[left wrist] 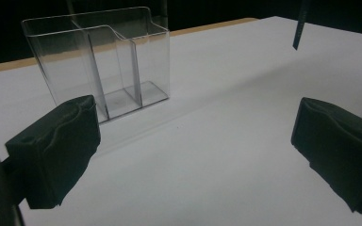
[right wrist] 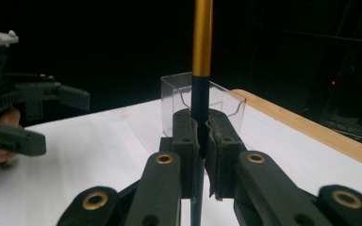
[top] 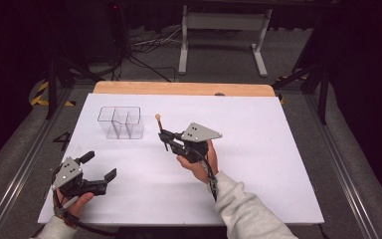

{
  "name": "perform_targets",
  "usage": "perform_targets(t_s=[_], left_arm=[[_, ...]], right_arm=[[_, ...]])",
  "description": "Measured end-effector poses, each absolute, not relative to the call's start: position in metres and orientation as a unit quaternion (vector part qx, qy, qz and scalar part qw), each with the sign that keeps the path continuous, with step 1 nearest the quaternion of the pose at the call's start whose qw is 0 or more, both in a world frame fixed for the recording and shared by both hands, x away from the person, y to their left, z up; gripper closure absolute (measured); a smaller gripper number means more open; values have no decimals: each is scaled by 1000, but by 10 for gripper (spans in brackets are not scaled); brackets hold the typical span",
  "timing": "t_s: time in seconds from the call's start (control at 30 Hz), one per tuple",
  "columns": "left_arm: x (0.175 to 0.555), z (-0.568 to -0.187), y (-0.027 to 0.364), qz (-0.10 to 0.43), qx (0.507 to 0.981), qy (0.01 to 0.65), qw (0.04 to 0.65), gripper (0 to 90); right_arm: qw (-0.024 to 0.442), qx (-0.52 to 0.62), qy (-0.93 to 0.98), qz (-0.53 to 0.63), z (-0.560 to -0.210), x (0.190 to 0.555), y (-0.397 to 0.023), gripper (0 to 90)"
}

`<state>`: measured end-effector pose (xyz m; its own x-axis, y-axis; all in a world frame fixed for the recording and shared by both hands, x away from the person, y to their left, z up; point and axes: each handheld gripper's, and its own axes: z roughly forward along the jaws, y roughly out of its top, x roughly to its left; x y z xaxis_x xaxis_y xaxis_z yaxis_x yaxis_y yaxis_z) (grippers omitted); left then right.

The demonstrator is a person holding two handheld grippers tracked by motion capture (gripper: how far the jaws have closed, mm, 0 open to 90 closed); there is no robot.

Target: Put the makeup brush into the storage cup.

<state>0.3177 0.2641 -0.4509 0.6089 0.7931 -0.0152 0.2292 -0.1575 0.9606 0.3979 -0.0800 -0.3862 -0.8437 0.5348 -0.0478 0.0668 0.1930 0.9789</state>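
A broad white table (top: 258,164) spreads out under both hands, with a strip of bare wooden edge (top: 184,88) along its far side. Toward the far left stands a clear plastic organizer (top: 121,122), upright, with dividers splitting it into compartments; in the left gripper view it sits just past the jaws, nothing inside that I can make out. Down at the near left corner the left gripper (top: 100,172) sits low over the table, its jaws spread wide apart with only bare white surface between them. Near the middle, the right gripper (top: 164,135) is up off the table, jaws squeezed together on a slim pen (top: 160,127), black in the lower shaft, gold above, standing nearly upright. In the right gripper view the pads pinch the black section and the gold end rises straight up. The pen hangs just right of the organizer, apart from it.
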Motion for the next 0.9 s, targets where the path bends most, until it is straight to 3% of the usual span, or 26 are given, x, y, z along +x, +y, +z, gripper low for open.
perform_targets(t_s=[0.9], left_arm=[[311, -455, 269, 260, 712, 362, 542, 29]], right_arm=[[158, 186, 723, 646, -363, 447, -14, 834]])
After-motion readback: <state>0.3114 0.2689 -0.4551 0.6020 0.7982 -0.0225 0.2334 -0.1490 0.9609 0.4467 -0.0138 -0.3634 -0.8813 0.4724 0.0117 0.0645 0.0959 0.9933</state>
